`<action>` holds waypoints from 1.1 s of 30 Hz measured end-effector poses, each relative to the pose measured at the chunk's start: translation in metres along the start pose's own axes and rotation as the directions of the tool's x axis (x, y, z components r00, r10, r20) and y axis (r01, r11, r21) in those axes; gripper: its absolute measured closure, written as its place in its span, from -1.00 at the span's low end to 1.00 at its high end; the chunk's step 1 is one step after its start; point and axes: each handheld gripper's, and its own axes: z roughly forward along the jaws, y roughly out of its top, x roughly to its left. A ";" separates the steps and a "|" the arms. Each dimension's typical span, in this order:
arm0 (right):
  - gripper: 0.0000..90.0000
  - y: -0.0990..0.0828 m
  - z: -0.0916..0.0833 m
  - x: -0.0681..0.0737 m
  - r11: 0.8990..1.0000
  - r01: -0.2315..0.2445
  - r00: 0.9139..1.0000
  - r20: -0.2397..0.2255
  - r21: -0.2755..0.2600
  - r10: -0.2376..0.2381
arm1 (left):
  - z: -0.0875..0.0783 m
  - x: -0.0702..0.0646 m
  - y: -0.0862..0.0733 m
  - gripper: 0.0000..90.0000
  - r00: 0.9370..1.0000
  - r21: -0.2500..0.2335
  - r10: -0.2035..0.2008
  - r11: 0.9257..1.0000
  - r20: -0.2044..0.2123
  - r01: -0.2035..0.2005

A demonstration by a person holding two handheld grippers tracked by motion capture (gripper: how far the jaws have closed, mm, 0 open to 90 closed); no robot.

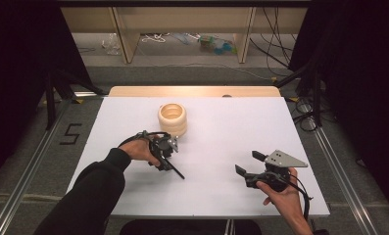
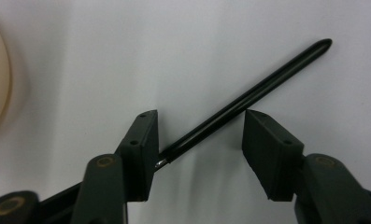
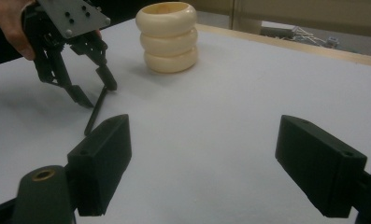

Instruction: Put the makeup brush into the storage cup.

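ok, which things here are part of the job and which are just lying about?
In the job:
- black stick, lying between the left gripper jaws
- cream holder nearby, probably

Lying about:
- clutter on the floor beyond the table
- right gripper, idle, open

This looks like a lab recording bay. A white table (image 1: 206, 196) stands between black curtains (image 1: 15, 73), flanked by metal floor rails (image 1: 30, 161). Beyond the table, loose cables (image 1: 275, 44) lie on the floor near a wooden frame (image 1: 126, 39).
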 end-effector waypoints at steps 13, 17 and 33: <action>-0.57 0.000 0.000 0.000 1.000 0.002 1.000 0.000 0.002 -0.002 | -0.003 0.000 -0.003 0.43 0.999 0.025 -0.027 0.999 0.025 0.026; -0.57 0.000 -0.001 0.001 1.000 -0.012 1.000 -0.002 0.029 0.012 | -0.003 0.000 -0.004 0.47 0.999 0.033 -0.032 0.999 0.022 0.031; -0.57 -0.001 0.002 0.002 1.000 -0.021 1.000 -0.019 -0.005 0.021 | -0.005 -0.002 -0.004 0.60 0.999 0.060 -0.042 0.997 0.029 0.040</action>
